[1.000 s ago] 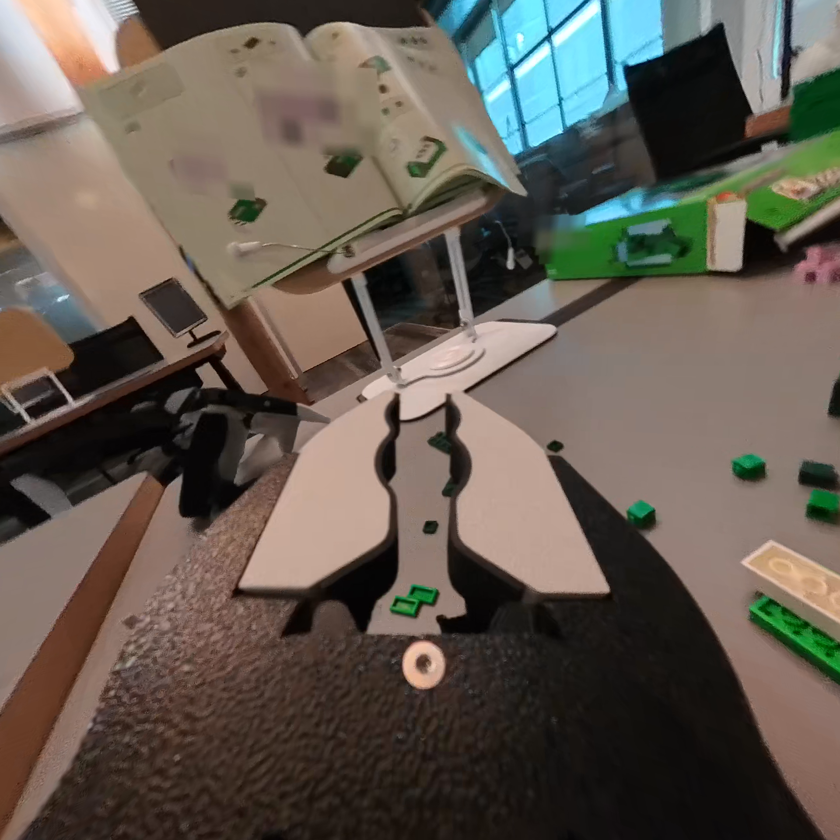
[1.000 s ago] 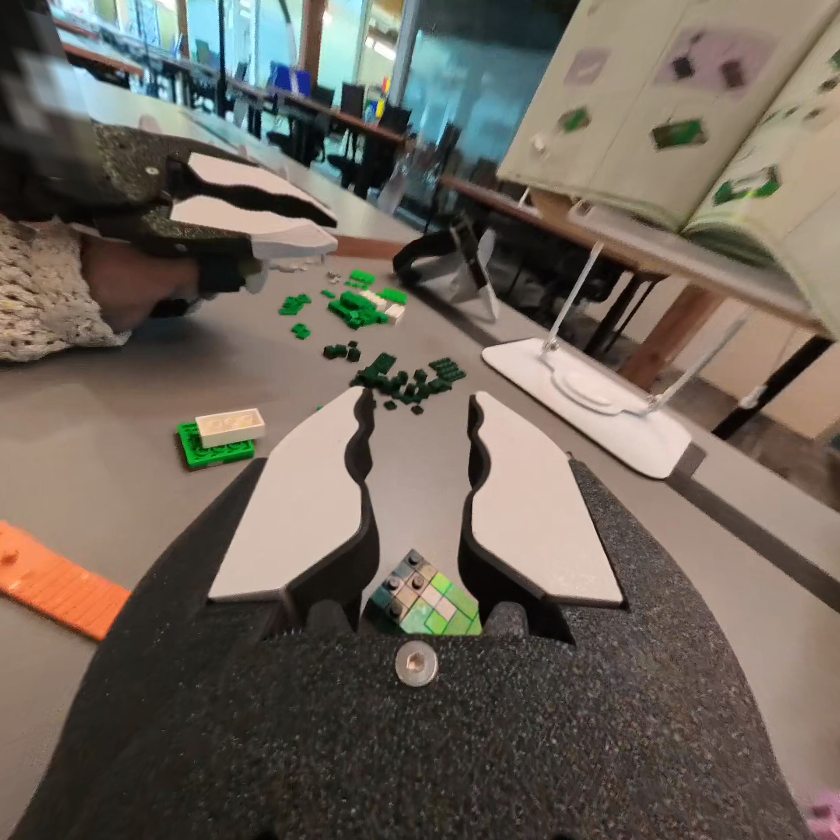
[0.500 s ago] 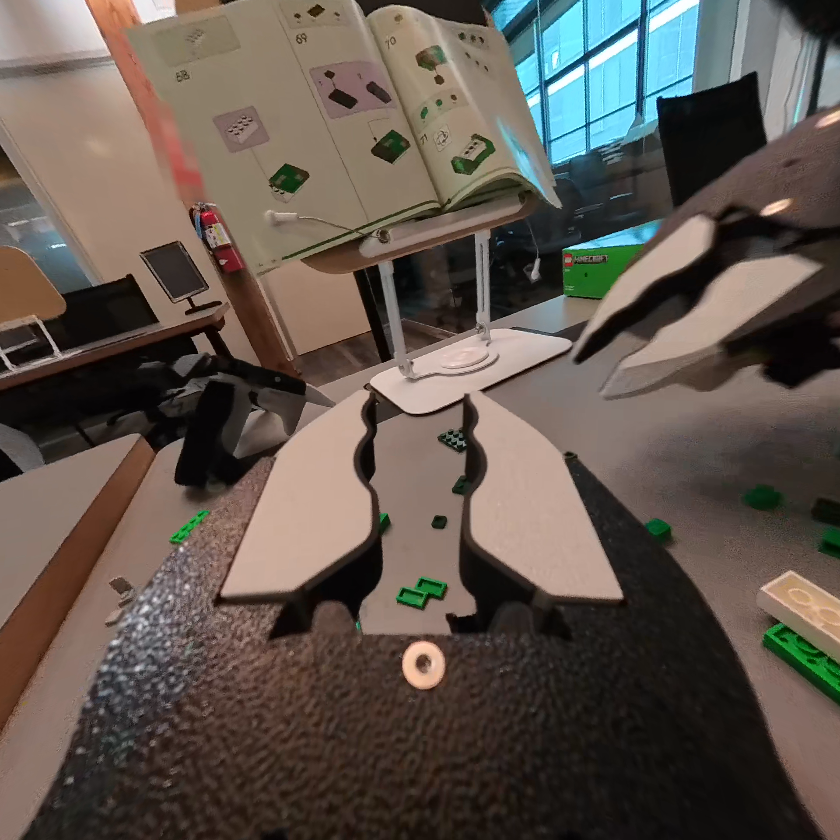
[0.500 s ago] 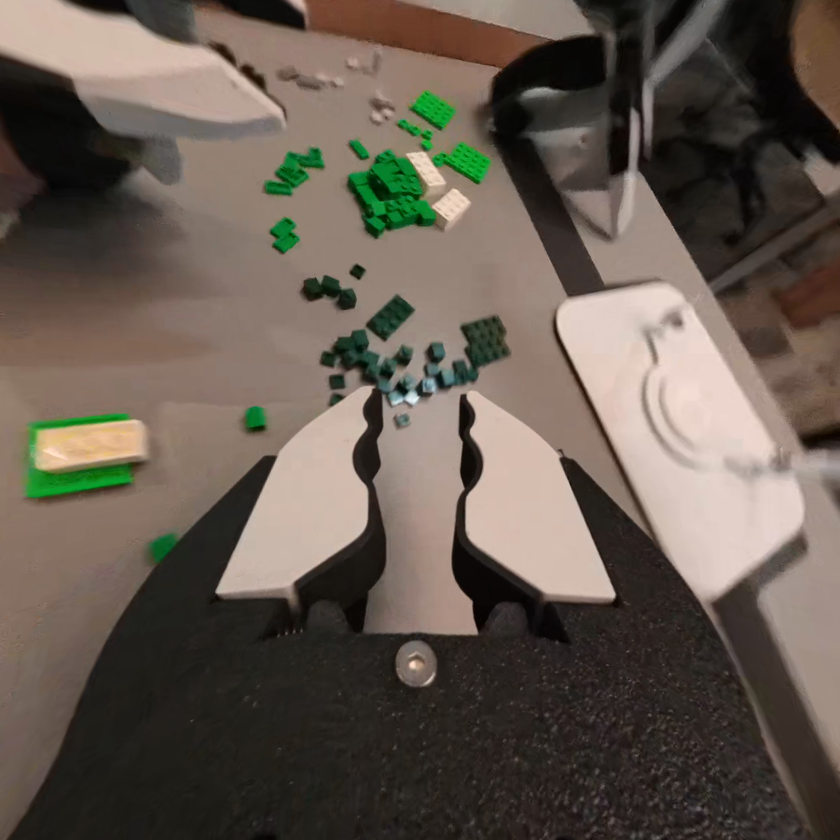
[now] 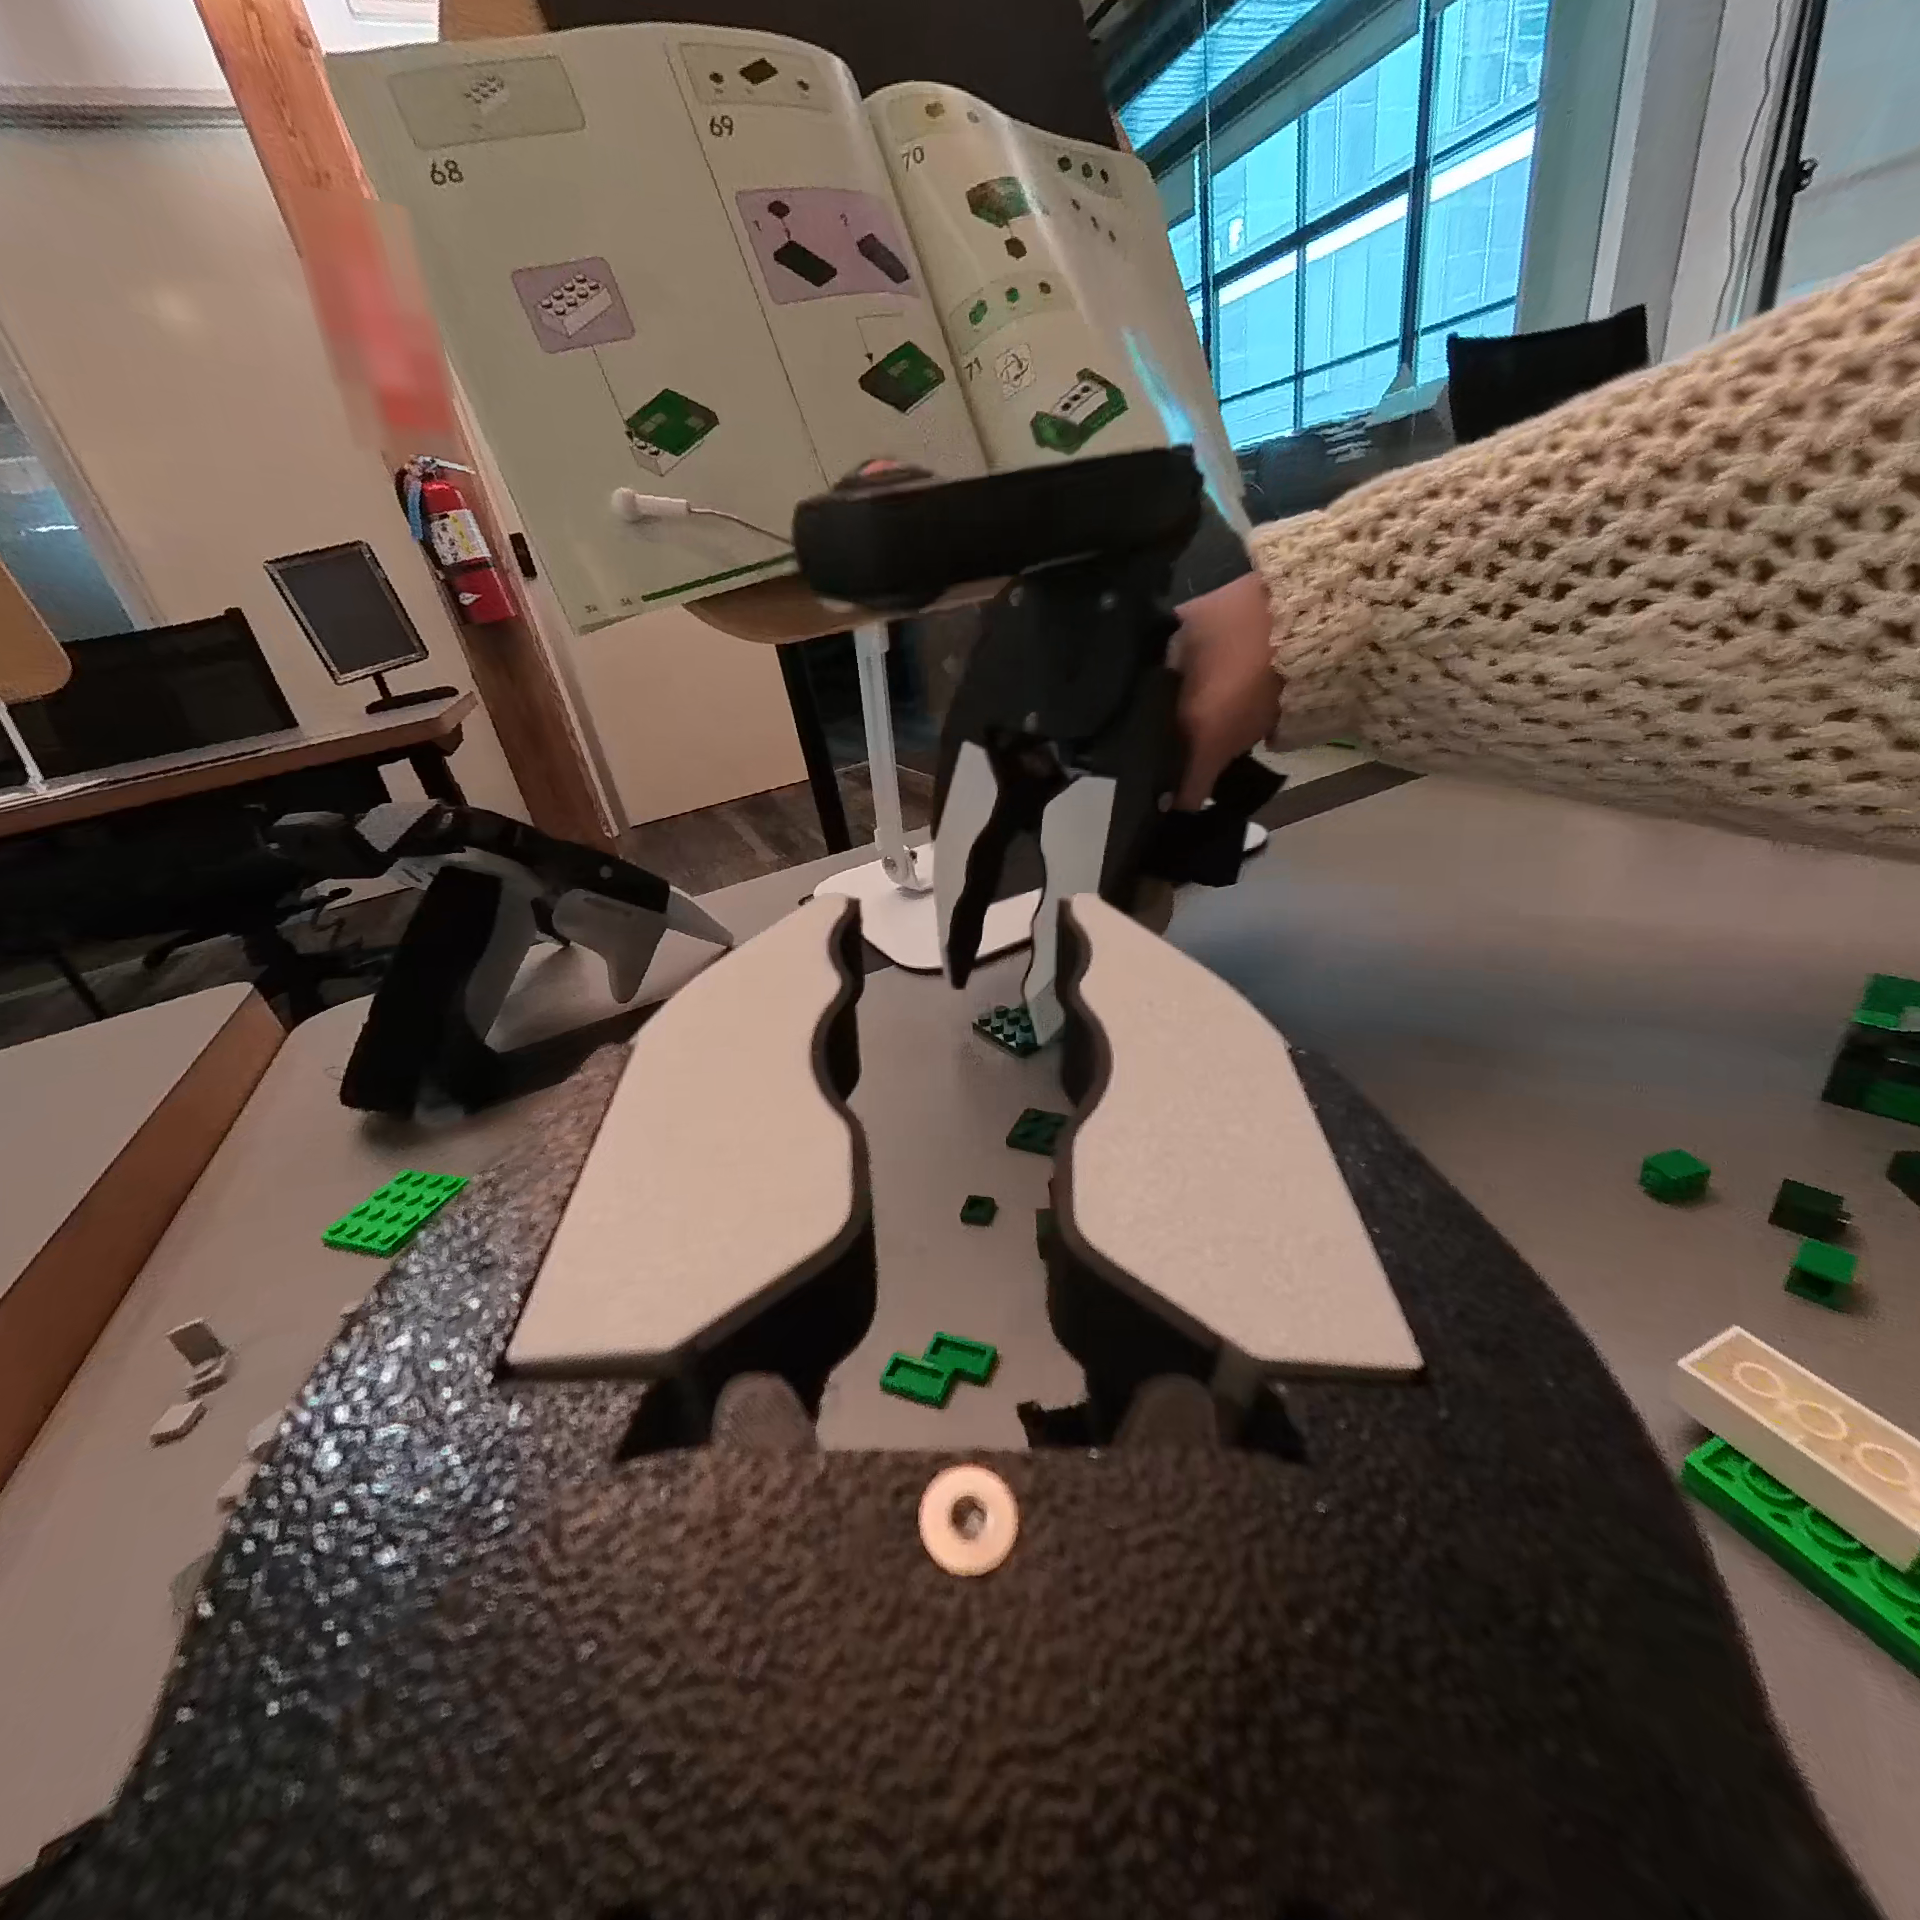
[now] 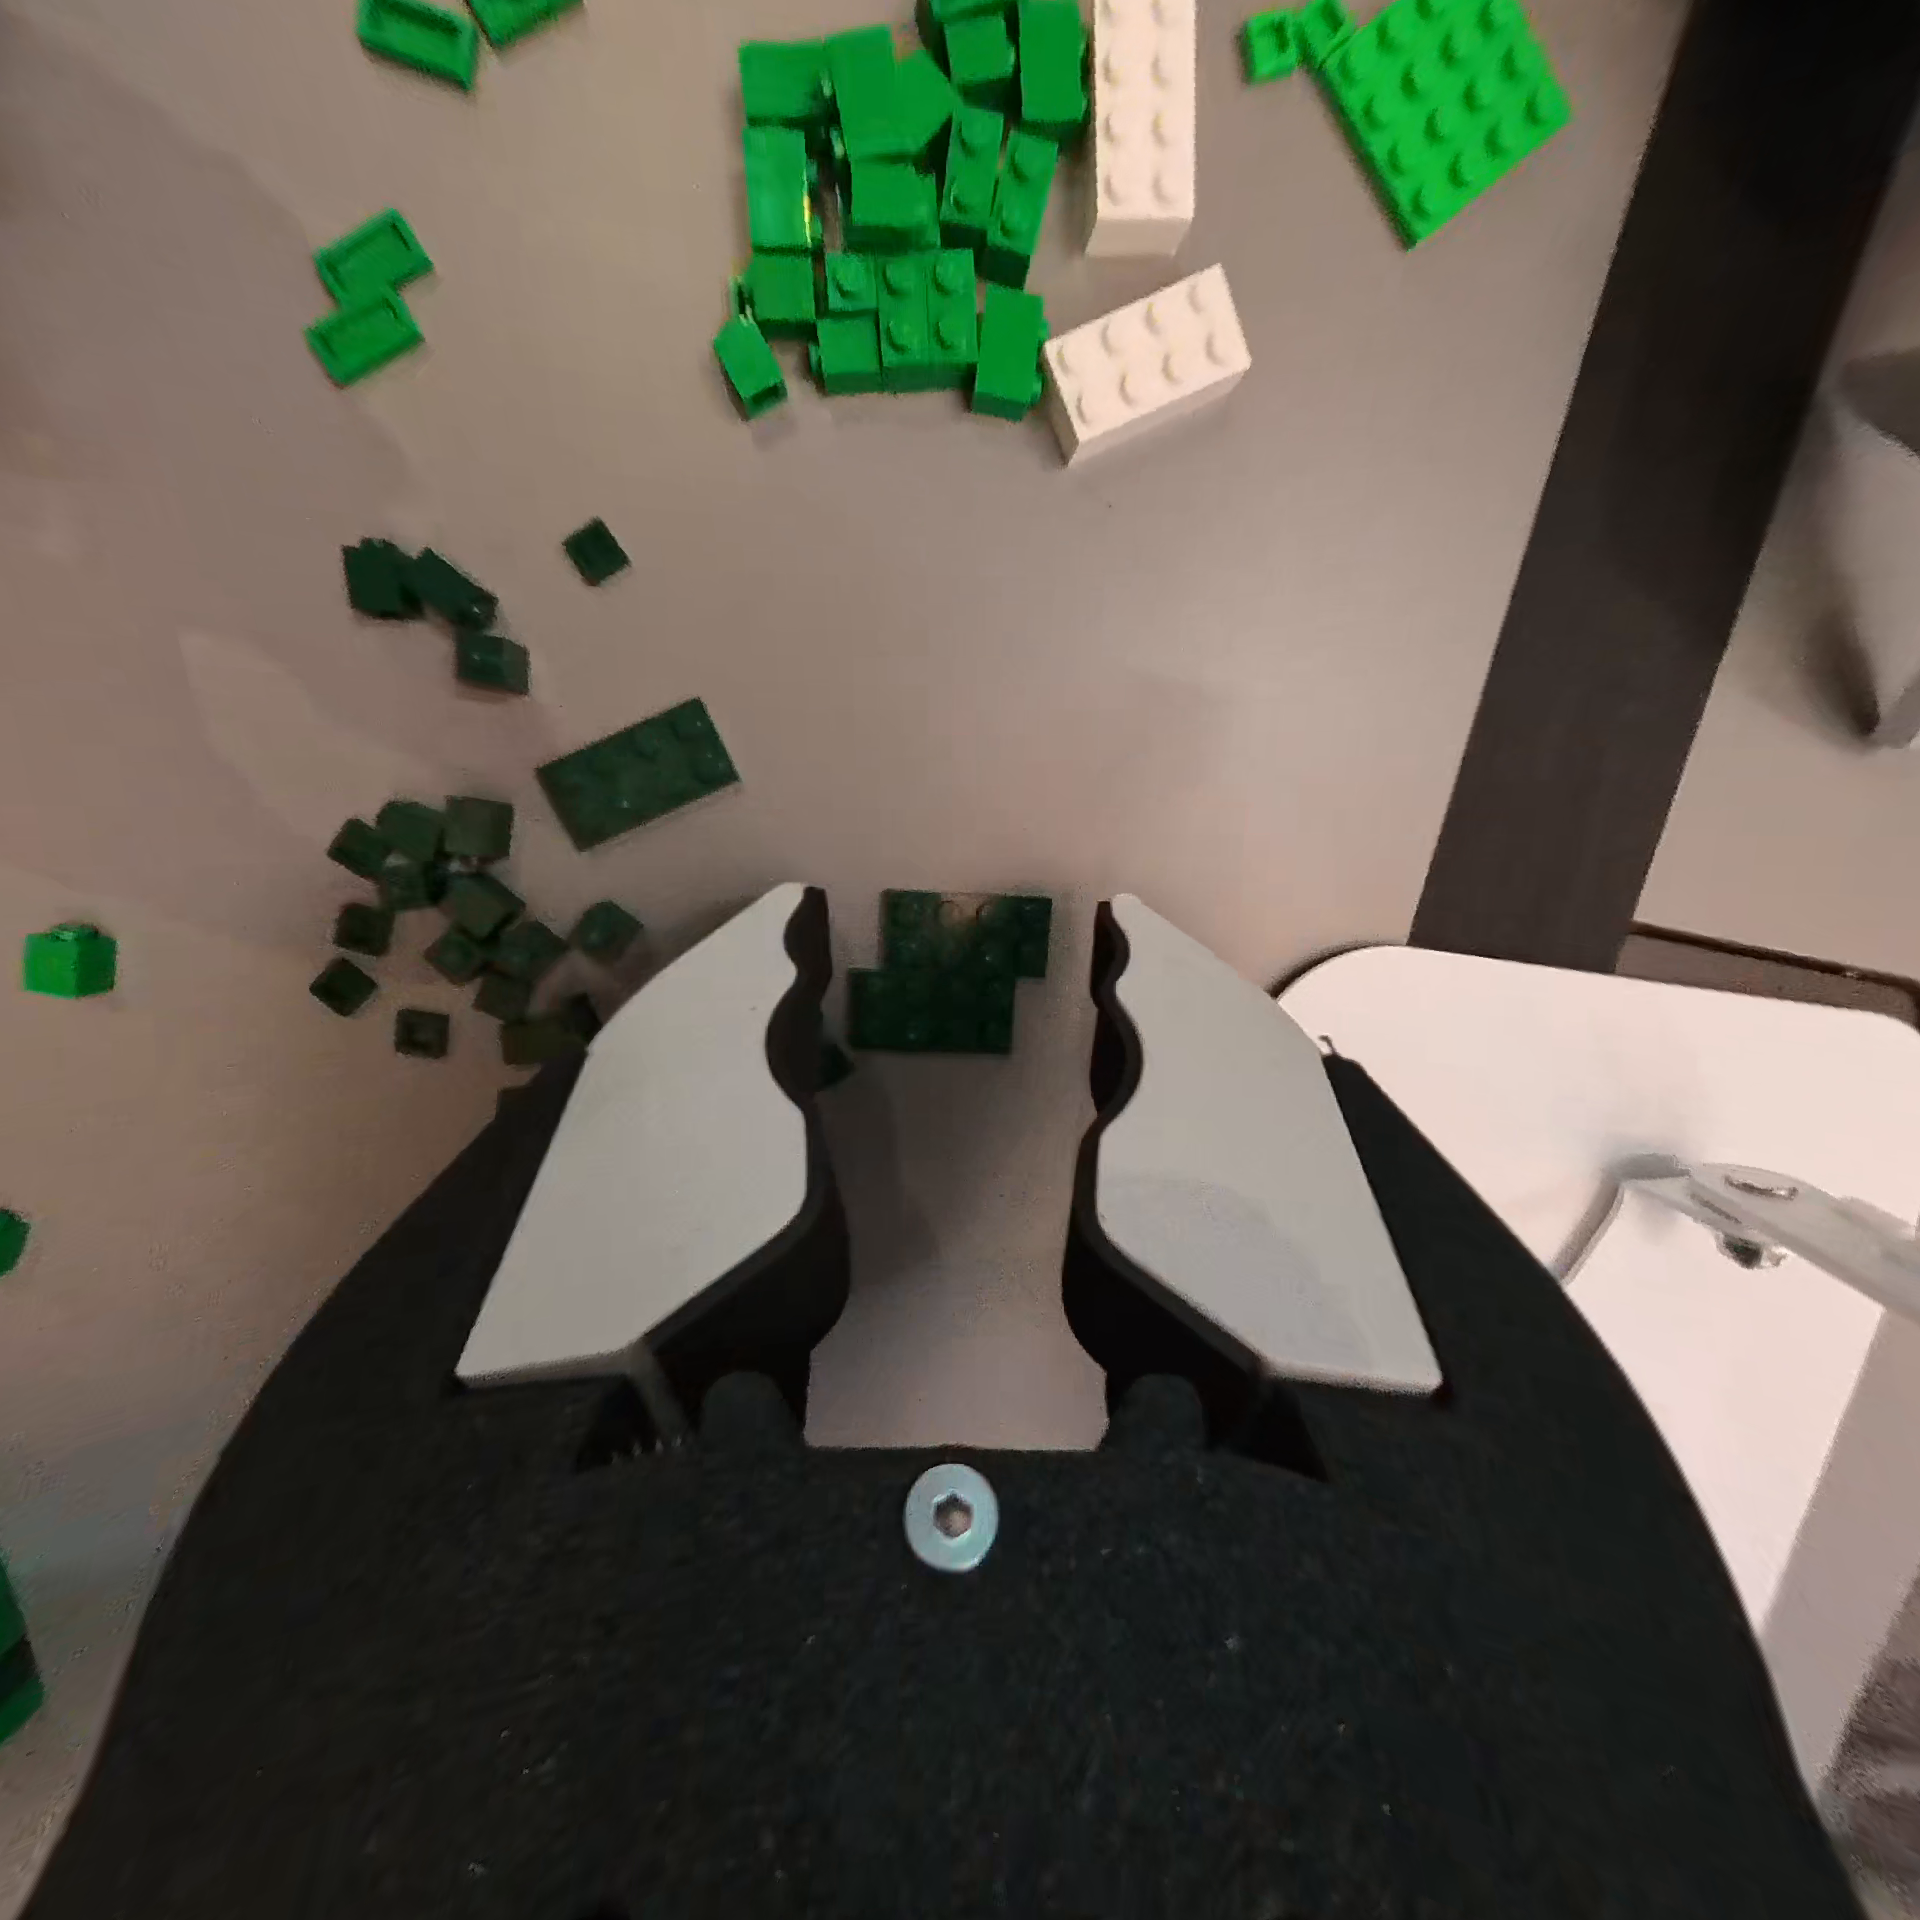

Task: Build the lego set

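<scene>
My right gripper (image 6: 956, 914) is open and points straight down over a dark green stepped plate (image 6: 951, 977) that lies on the grey table between its fingertips. The left wrist view shows that same gripper (image 5: 1003, 987) standing upright over the dark green plate (image 5: 1006, 1031). My left gripper (image 5: 961, 925) is open and empty, low over the table, with two small bright green tiles (image 5: 937, 1369) under it. A white brick on a bright green plate (image 5: 1808, 1455) lies at the right. Loose dark green pieces (image 6: 447, 925), bright green bricks (image 6: 894, 208) and white bricks (image 6: 1143, 353) are scattered beyond.
An open instruction book (image 5: 748, 312) sits on a white stand with a flat base (image 6: 1621, 1143) just right of my right gripper. A black and white device (image 5: 499, 935) stands at the table's left. A bright green plate (image 5: 393, 1210) lies near it. A knitted sleeve (image 5: 1600, 582) reaches in from the right. The tips of one gripper are about 15 centimetres away from the tips of the other. From either gripper's tips it is about 25 centimetres to the open instruction book (image 5: 748, 312).
My right gripper has swung from a level pose to pointing straight down, dropped over the dark green plate and opened wider. My left gripper has stayed nearly still and opened a little.
</scene>
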